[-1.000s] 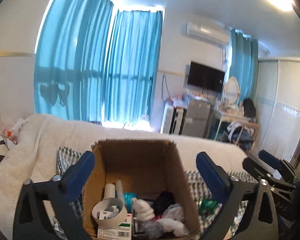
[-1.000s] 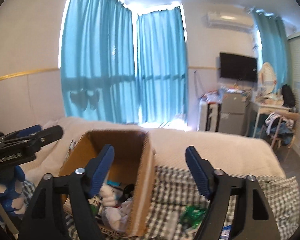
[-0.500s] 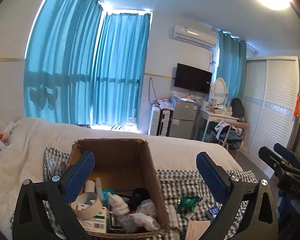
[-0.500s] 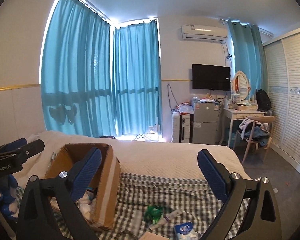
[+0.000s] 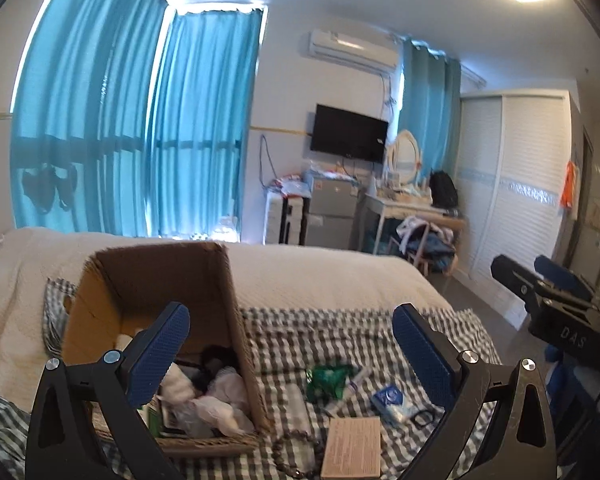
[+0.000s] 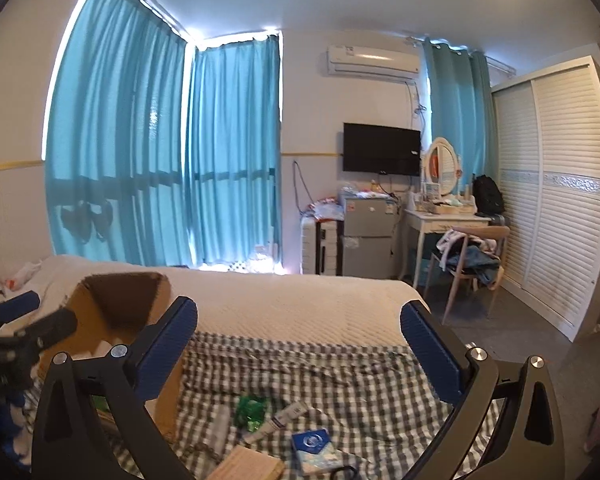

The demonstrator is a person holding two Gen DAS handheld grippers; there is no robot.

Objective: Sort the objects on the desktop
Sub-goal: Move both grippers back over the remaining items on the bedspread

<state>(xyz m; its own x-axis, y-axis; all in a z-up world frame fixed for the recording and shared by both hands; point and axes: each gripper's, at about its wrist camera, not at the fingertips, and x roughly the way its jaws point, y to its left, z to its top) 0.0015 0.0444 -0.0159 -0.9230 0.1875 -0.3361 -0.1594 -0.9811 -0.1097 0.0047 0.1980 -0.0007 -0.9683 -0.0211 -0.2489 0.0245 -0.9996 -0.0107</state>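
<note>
An open cardboard box (image 5: 156, 276) (image 6: 120, 304) holding several small items stands on the bed's checked cloth (image 5: 340, 344). To its right lie a green packet (image 5: 328, 376) (image 6: 252, 406), a white tube (image 6: 280, 420), a blue-and-white packet (image 5: 392, 398) (image 6: 314, 446), a brown card box (image 5: 352, 446) and a bead bracelet (image 5: 296, 452). My left gripper (image 5: 290, 316) hangs open above the box's right wall, holding nothing. My right gripper (image 6: 299, 308) is over the cloth farther right. Its jaws are opening, with nothing between them.
A cream bedspread (image 6: 300, 304) covers the bed beyond the cloth. Blue curtains (image 6: 160, 160) hang behind it. A small fridge (image 6: 366, 236), a dressing table (image 6: 444, 216), a chair with clothes (image 6: 472, 248) and a white wardrobe (image 6: 560, 200) stand to the right.
Both grippers have swung to the right, off the box and over the loose items on the cloth. The right gripper's jaws have spread wider.
</note>
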